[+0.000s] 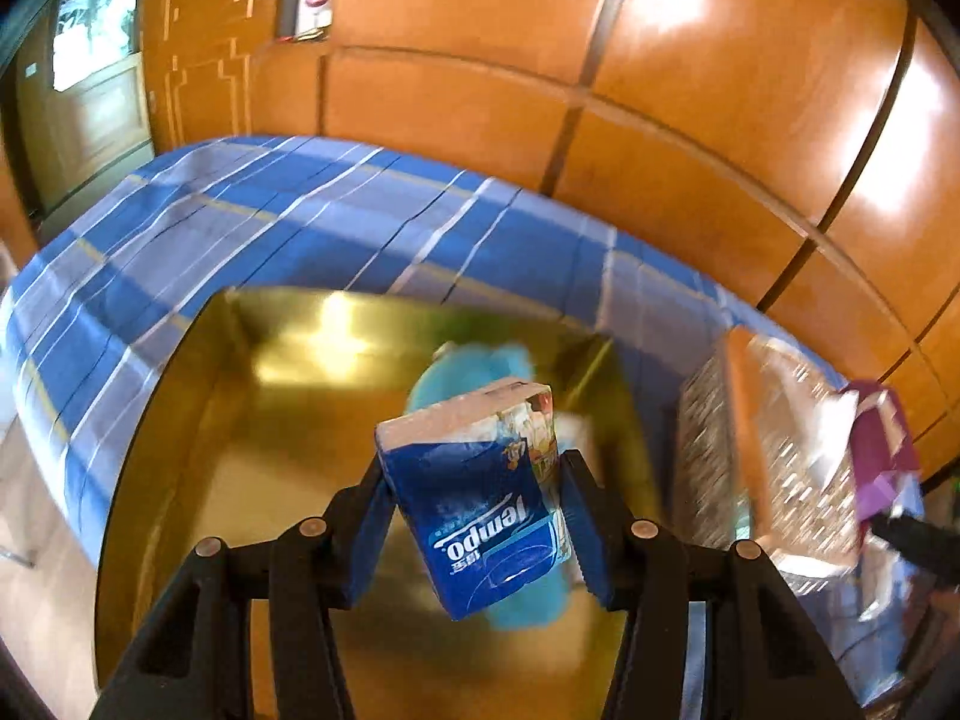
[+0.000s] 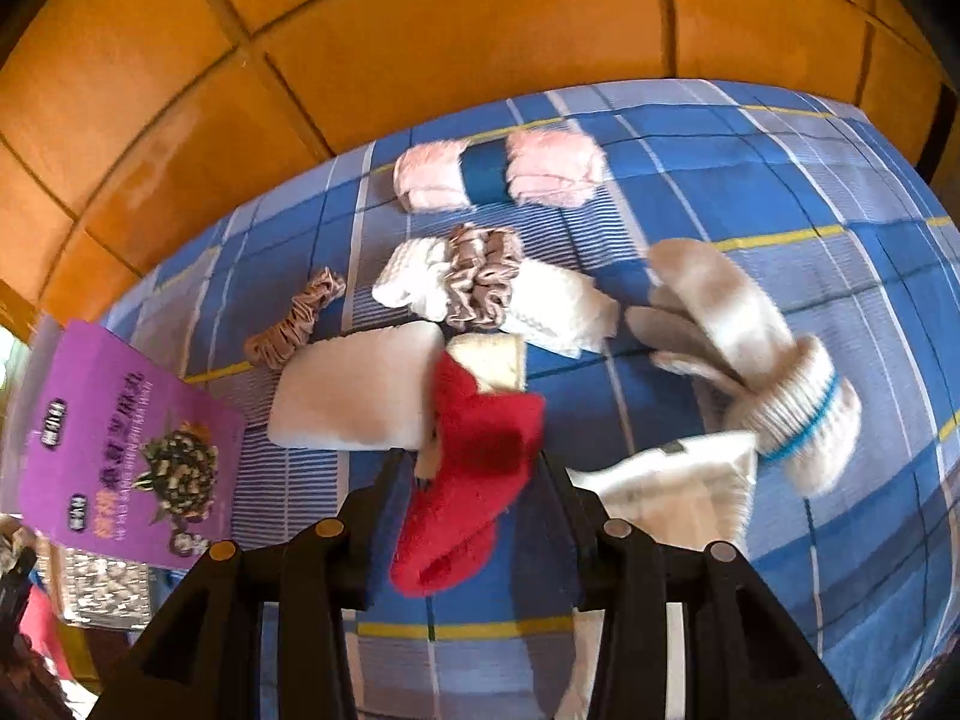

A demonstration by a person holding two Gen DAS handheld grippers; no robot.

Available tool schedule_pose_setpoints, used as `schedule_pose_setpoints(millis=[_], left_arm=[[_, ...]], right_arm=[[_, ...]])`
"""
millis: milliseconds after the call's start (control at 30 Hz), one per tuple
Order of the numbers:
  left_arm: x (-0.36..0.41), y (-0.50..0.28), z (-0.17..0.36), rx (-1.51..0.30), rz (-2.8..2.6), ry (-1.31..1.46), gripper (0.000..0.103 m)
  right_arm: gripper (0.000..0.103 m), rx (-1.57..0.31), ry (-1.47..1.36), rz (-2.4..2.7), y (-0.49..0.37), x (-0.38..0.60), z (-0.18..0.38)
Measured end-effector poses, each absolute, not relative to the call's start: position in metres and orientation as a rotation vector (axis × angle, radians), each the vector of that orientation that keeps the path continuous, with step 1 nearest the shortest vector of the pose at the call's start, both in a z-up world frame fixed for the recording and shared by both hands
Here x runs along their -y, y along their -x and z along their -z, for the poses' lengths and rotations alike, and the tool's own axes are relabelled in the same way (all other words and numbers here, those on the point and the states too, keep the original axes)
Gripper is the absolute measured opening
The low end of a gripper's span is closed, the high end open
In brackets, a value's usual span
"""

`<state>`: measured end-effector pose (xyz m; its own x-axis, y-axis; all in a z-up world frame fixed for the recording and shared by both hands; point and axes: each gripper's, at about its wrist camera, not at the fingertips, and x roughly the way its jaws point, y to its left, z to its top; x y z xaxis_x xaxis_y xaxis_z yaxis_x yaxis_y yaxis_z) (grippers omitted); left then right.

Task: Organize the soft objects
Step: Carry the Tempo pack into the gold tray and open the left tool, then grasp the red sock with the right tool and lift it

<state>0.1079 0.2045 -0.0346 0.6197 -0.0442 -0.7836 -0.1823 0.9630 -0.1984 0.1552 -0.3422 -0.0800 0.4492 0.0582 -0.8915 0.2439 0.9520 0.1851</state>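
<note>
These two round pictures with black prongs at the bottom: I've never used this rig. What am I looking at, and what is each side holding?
Each picture comes from a camera on a hand-held gripper that a person carries, looking along its two black fingers. In the left wrist view, the left hand-held gripper holds a blue tissue pack above a gold box that already has a light blue soft toy inside. In the right wrist view, the right hand-held gripper holds a red cloth over a blue plaid bedsheet, where socks, scrunchies and folded towels lie.
</note>
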Motion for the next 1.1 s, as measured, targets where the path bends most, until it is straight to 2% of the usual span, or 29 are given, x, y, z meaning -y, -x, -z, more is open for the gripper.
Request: schedule_pose_setpoints(millis=[133, 200, 267, 333, 500, 833, 900, 1000, 1100], left_arm=[[-0.211, -0.092, 0.057, -0.929, -0.102, 0.262, 0.055], [-0.211, -0.086, 0.062, -0.929, -0.103, 0.262, 0.059], [-0.210, -0.081, 0.067, -0.929, -0.093, 0.264, 0.071], [-0.208, -0.076, 0.070, -0.926, -0.097, 0.258, 0.075], [-0.202, -0.067, 0.073, -0.911, -0.097, 0.216, 0.075], [-0.198, -0.051, 0.078, -0.906, -0.112, 0.158, 0.076], [-0.196, -0.047, 0.078, -0.901, -0.122, 0.140, 0.081], [-0.195, -0.041, 0.076, -0.887, -0.125, 0.110, 0.084], [-0.193, -0.038, 0.071, -0.870, -0.135, 0.072, 0.085]], right_arm=[[0.042, -1.142, -0.191, 0.136, -0.171, 0.328, 0.096], [0.043, -1.147, -0.120, 0.154, -0.172, 0.321, 0.101], [0.041, -1.143, -0.069, 0.154, -0.171, 0.316, 0.102], [0.039, -1.142, -0.065, 0.159, -0.169, 0.316, 0.102], [0.040, -1.134, -0.119, 0.152, -0.164, 0.324, 0.104], [0.039, -1.119, -0.040, 0.164, -0.163, 0.314, 0.103], [0.035, -1.119, -0.035, 0.170, -0.161, 0.313, 0.101], [0.027, -1.133, -0.021, 0.172, -0.154, 0.307, 0.099], [0.024, -1.154, 0.004, 0.161, -0.143, 0.296, 0.097]])
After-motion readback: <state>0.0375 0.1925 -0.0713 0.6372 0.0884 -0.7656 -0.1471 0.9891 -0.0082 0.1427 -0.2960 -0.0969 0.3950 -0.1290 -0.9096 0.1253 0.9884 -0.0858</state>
